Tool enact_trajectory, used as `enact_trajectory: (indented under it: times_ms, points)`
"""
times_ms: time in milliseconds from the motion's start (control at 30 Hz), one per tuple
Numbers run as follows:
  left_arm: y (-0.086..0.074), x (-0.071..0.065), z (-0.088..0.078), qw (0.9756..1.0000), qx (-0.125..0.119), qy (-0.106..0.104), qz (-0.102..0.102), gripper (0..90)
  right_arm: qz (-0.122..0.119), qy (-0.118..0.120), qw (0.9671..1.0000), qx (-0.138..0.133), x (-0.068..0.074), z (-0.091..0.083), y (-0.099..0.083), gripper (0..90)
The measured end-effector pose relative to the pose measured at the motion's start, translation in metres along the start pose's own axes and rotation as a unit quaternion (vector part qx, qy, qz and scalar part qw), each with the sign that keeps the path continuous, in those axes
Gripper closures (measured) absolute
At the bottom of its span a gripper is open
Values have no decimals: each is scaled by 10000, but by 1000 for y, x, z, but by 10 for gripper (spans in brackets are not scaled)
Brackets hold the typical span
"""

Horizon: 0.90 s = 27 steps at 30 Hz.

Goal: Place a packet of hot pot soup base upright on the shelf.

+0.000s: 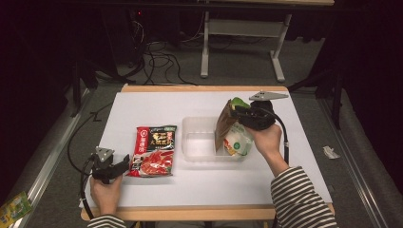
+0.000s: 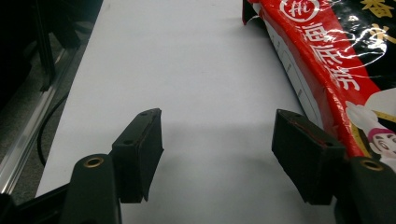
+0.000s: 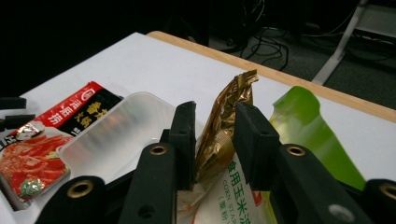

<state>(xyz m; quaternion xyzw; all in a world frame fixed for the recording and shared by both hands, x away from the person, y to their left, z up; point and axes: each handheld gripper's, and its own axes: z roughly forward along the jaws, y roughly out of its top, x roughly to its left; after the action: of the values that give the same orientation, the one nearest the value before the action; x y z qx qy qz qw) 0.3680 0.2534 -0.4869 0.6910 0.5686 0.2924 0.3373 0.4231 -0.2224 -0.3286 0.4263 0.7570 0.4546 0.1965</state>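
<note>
- Count: 3 pouches total – 1 red sauce packet (image 1: 154,151) flat on the white table (image 1: 142,107); 1 gold-brown pouch (image 1: 224,127) and 1 white starch bag (image 1: 238,141) w/ green top, both at the right end of 1 clear tub (image 1: 196,140). 2 grippers, 2 hands w/ striped sleeves.
- Right gripper (image 1: 239,108): jaws either side of the gold pouch's crinkled top edge. Right gripper view (image 3: 215,140) shows a slit of air on at least one side, so pads look slack, not pinching – grip let go, pouch between the jaws.
- Left gripper (image 1: 127,162): jaws spread wide, nothing in them, low on the table at the red packet's near-left corner. Left gripper view (image 2: 217,149) has the packet's edge just beside one pad; touching or not, can't tell.
- High view gives the layout: tub mid-table, red packet just left of it, apart; the 2 pouches stand leaning in the tub's right end, gold one in front of the white one.
- Right gripper view adds detail: gold foil is creased, sealed top (image 3: 233,95) sticks up past the jaw tips; white bag (image 3: 229,196) has printed "CORN STAR…" text and a lime-green flap (image 3: 308,126).
- Left gripper view adds red packet's (image 2: 336,56) glossy film, white characters, cartoon face.
</note>
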Motion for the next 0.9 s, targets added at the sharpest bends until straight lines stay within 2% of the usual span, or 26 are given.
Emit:
enact_trajectory:
  times_ms: [233, 467, 700, 900]
  points:
    - [0, 0, 0, 10000, 21, -18, -15, 341, -33, 21, 9998, -200, -8, -19, -3, 599]
    - [1, -1, 2, 10000, 87, -8, 29, 342, -7, -42, 9994, -352, -14, -36, -15, 569]
    - [1, 0, 1, 10000, 65, -10, 1, 341, -69, -104, 9987, -498, -18, -51, -25, 550]
    - [0, 0, 0, 10000, 31, -27, 20, 341, -2, -113, 9977, -663, -22, -61, -40, 544]
